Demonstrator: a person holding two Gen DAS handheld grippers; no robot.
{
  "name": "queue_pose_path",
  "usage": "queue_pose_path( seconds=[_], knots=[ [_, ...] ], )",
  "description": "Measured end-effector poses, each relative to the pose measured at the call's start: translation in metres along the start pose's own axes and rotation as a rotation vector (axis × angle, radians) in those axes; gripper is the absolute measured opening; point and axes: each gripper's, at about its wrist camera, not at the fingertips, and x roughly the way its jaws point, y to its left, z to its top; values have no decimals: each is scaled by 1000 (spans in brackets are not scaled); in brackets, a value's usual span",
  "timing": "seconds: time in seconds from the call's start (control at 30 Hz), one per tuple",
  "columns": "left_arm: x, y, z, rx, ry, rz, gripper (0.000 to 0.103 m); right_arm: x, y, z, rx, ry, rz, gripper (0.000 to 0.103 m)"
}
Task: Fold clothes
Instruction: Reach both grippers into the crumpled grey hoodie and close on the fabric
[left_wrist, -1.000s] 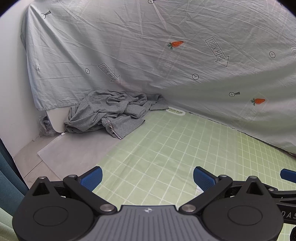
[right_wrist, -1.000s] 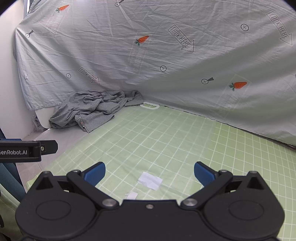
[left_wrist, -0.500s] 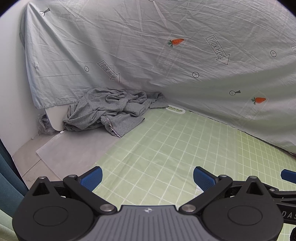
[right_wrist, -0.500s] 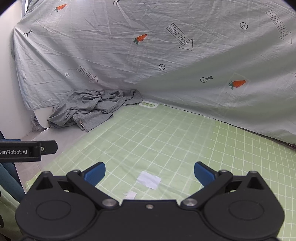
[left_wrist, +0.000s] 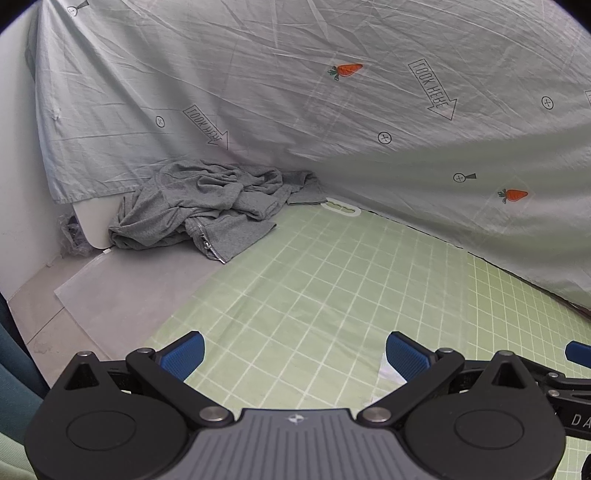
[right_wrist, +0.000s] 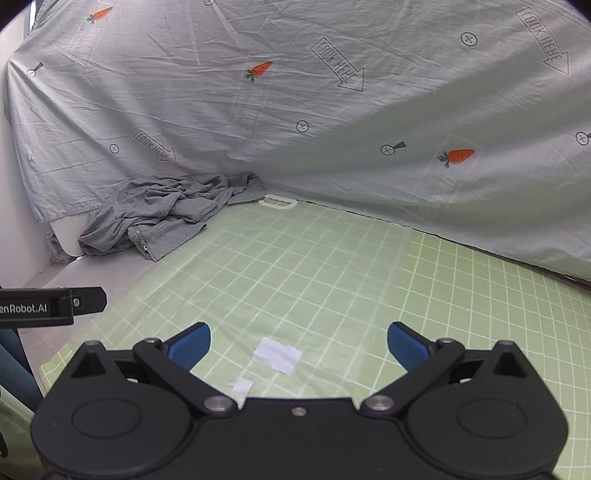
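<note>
Grey and crumpled, the zip-up top (left_wrist: 207, 210) lies in a heap at the far left corner of the desk, partly on the green grid mat (left_wrist: 332, 295) and partly on the bare pale surface beside it, pushed up against the hanging printed sheet (left_wrist: 295, 92). Its zip (left_wrist: 208, 247) shows along the near edge of the heap, running down to a flat flap of fabric that reaches onto the mat.

Both tools are well apart from it. The left hand-held gripper (left_wrist: 294, 354) hovers low over the near part of the mat with its blue pads spread wide and nothing between them. The right hand-held gripper (right_wrist: 298, 345) is likewise spread and empty, above two small white paper scraps (right_wrist: 277, 354) on the mat.

The top looks like a soft, light knit: it should drape, stretch and slide easily over the smooth mat, and a pinch in the middle of the heap would likely lift a tangle of several layers. The zip edge is probably the stiffest, easiest line to find. A sensible hold would be one pinch on the near flap by the zip end and the other on an outer hem or shoulder, so the garment can be drawn out flat onto the grid before any fold.
</note>
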Motion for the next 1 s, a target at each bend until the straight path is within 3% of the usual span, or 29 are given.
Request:
queue_pose_path(
  seconds=[0.3, 0.53, 0.7, 1.0],
  knots=[
    [35, 16, 19, -86, 24, 48, 103, 36, -18, 13, -59, 61, -15, 103],
    [80, 51, 39, -195, 78, 94, 103, 89, -23, 34, -21, 126, 10, 103],
    [124, 89, 54, -300, 112, 139, 103, 144, -18, 59, -32, 180, 35, 103],
    [204, 185, 83, -550, 127, 266, 103, 277, 33, 111, -236, 249, 81, 103]
  ],
)
